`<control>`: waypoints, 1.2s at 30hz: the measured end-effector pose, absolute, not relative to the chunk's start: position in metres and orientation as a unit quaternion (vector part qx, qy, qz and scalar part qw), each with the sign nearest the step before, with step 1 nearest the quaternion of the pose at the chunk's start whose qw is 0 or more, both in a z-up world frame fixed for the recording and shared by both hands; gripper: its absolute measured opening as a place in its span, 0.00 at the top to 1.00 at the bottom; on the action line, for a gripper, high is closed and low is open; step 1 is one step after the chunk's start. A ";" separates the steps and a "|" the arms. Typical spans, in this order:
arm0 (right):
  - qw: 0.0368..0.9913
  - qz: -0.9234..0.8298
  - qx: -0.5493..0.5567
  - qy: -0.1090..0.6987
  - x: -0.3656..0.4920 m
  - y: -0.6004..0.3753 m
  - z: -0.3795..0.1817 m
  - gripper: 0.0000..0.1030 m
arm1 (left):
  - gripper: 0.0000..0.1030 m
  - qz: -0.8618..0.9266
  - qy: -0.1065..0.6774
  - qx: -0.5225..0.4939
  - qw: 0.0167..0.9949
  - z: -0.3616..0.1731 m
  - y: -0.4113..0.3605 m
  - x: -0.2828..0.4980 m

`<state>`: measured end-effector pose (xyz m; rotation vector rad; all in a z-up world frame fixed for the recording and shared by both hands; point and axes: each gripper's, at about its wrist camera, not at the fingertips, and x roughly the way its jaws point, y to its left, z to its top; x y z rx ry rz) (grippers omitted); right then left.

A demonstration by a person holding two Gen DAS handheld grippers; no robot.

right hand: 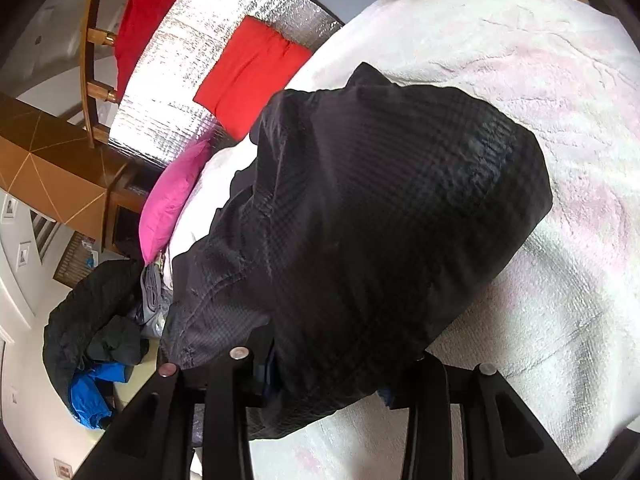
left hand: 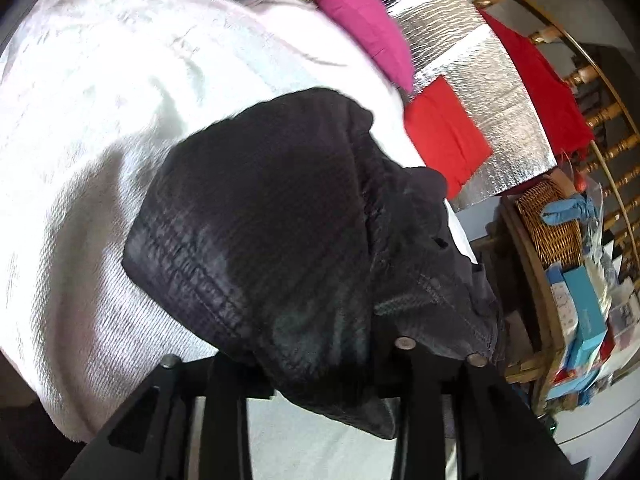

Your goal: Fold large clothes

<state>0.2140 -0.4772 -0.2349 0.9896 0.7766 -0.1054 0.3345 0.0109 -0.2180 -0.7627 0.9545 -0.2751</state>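
A black jacket [left hand: 280,216] [right hand: 384,216], thin with a fine grid weave and stitched seams, hangs bunched over a white fuzzy blanket [left hand: 100,120] [right hand: 560,120]. The left gripper [left hand: 320,364] and right gripper [right hand: 328,376] each hold a fold of it, fingertips buried in cloth. Far off lie two red cushions [left hand: 444,132] [left hand: 536,80], one pink cushion [left hand: 360,24], a silver quilted mat [left hand: 492,104] and one wicker basket [left hand: 548,224].

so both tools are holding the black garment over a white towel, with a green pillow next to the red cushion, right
Not quite: the pillow is pink, not green, as the left wrist view shows. The rest holds: both tools hold the black garment over the white towel, near the red cushion.
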 end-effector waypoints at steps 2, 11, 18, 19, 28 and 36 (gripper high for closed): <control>0.796 -0.043 0.468 0.381 0.212 -0.479 -0.234 0.41 | 0.47 -0.122 0.469 -0.365 0.795 -0.219 0.018 0.335; 0.804 0.052 0.364 0.467 0.193 -0.474 -0.185 0.41 | 0.43 -0.142 0.443 -0.289 0.837 -0.157 0.037 0.305; 0.850 0.065 0.344 0.394 0.256 -0.487 -0.129 0.41 | 0.32 -0.132 0.411 -0.221 0.875 -0.114 -0.027 0.373; 0.853 0.065 0.348 0.384 0.271 -0.488 -0.128 0.41 | 0.31 -0.127 0.421 -0.212 0.873 -0.115 -0.040 0.389; 0.868 -0.001 0.275 0.412 0.392 -0.481 -0.161 0.41 | 0.31 -0.117 0.484 -0.147 0.855 -0.155 -0.110 0.476; 0.845 -0.023 0.101 0.525 0.462 -0.444 -0.205 0.39 | 0.32 -0.117 0.504 -0.012 0.856 -0.190 -0.147 0.501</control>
